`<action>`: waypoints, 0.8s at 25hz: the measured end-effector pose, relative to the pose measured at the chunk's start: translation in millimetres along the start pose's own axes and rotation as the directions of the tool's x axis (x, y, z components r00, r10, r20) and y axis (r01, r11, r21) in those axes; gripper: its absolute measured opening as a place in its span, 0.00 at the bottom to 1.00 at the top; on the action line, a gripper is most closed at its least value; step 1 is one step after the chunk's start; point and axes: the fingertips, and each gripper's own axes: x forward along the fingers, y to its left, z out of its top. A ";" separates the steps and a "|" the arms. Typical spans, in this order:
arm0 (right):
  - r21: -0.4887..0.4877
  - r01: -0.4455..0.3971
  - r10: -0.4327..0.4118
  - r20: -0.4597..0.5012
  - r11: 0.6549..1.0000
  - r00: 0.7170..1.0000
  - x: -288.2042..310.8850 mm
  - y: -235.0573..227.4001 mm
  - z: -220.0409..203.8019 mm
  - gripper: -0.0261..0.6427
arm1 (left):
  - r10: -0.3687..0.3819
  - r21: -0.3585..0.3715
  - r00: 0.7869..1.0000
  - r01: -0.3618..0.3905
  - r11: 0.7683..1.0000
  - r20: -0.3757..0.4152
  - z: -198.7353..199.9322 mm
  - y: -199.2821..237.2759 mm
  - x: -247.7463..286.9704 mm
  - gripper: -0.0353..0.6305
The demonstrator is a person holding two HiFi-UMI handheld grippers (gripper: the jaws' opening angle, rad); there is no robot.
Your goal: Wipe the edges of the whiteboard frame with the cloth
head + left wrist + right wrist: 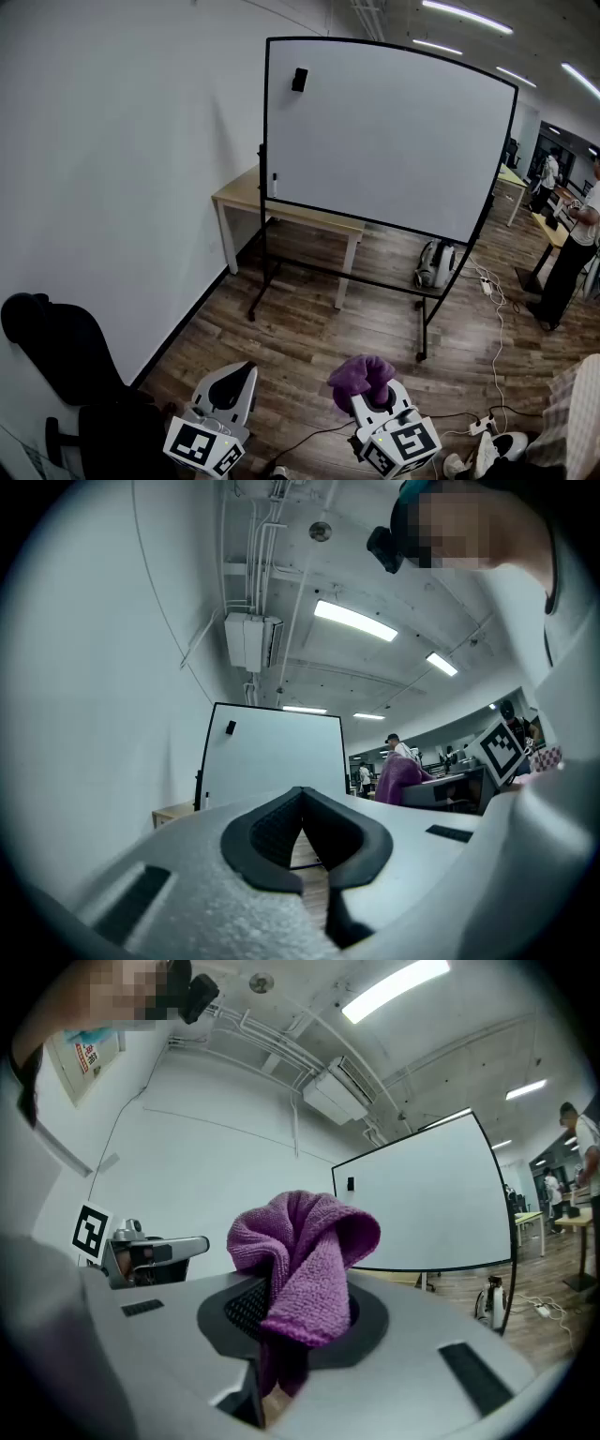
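Note:
A black-framed whiteboard (384,141) on a wheeled stand stands some way ahead; it also shows far off as the whiteboard (272,757) and the whiteboard (427,1199). A small black eraser (299,80) clings near its top left corner. My right gripper (375,389) is low at the bottom centre, shut on a bunched purple cloth (359,378); the cloth (300,1265) bulges out above the jaws. My left gripper (228,384) sits to its left, shut with nothing in it (305,841). Both are well short of the board.
A wooden table (281,211) stands behind the board against the left wall. A vacuum-like device (436,262), cables and a power strip (487,286) lie on the wood floor at right. A black chair (66,366) is at lower left. People stand at far right (572,248).

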 end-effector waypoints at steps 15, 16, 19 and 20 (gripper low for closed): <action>-0.010 -0.002 0.002 -0.011 1.000 1.000 14.9 3.1 -3.9 0.14 | -0.007 0.008 1.000 0.007 1.000 0.001 -1.3 10.9 6.0 0.08; -0.006 -0.001 0.001 -0.010 1.000 1.000 17.4 3.9 -4.4 0.14 | -0.006 0.007 1.000 0.006 1.000 0.000 -2.0 14.0 6.3 0.08; 0.007 -0.012 0.012 -0.006 1.000 1.000 26.1 7.7 -4.6 0.14 | 0.003 0.010 1.000 -0.003 1.000 -0.003 -3.3 25.0 7.2 0.08; 0.004 -0.018 0.018 -0.007 1.000 1.000 30.0 9.5 -4.9 0.14 | 0.006 0.011 1.000 -0.006 1.000 -0.002 -3.6 29.6 7.6 0.08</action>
